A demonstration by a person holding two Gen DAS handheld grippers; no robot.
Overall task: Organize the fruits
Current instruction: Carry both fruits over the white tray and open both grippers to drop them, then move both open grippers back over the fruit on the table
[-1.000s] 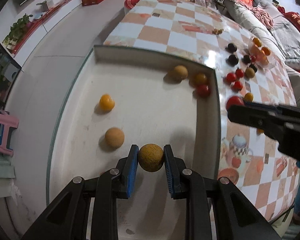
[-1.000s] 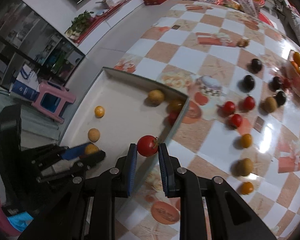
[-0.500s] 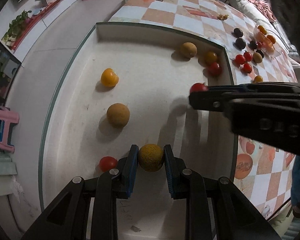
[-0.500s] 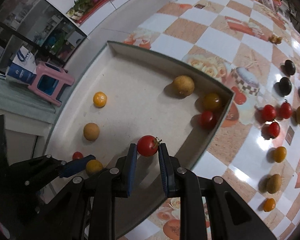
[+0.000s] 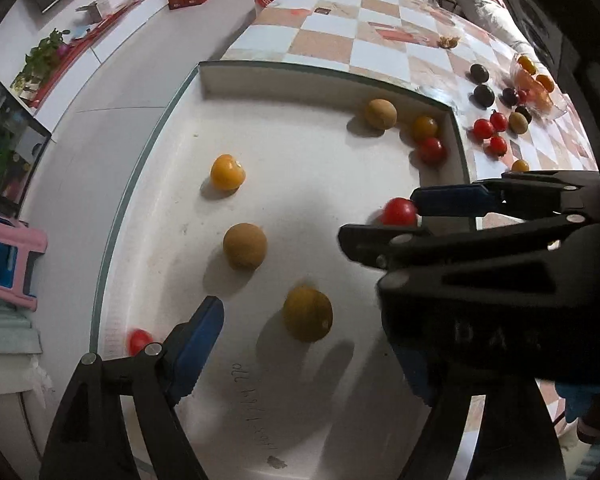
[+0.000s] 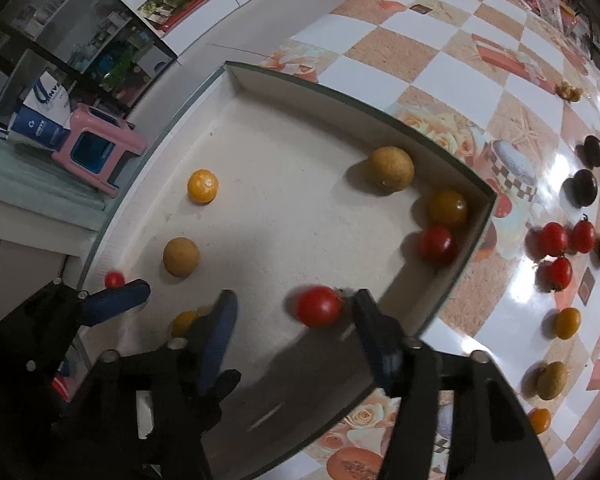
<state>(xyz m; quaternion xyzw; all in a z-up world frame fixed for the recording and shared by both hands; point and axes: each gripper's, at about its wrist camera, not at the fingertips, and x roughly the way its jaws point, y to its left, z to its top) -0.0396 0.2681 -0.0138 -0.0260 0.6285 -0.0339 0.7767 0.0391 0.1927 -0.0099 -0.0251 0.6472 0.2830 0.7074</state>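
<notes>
Both grippers hang over a shallow white tray (image 5: 284, 76) (image 6: 340, 96). My left gripper (image 5: 312, 340) is open; a brownish-yellow round fruit (image 5: 308, 313) lies loose on the tray floor between its jaws. My right gripper (image 6: 296, 320) is open; a red tomato (image 6: 318, 306) (image 5: 399, 212) sits free between its fingers, close to the right one. In the tray also lie a tan fruit (image 5: 245, 245), an orange fruit (image 5: 227, 172), a small red tomato (image 5: 139, 340), and a tan, an amber and a red fruit in the far right corner (image 6: 440, 216).
Several fruits lie loose on the checkered tablecloth right of the tray: red tomatoes (image 6: 560, 246), dark plums (image 6: 584, 186), yellow and tan ones (image 6: 552, 380). A clear bowl of orange fruit (image 5: 536, 84) stands beyond. A pink stool (image 6: 96, 148) is on the floor at left.
Both grippers opened. The left let go of the brownish-yellow fruit and the right let go of the red tomato; both fruits now lie in the tray. The right gripper moved further over the tray.
</notes>
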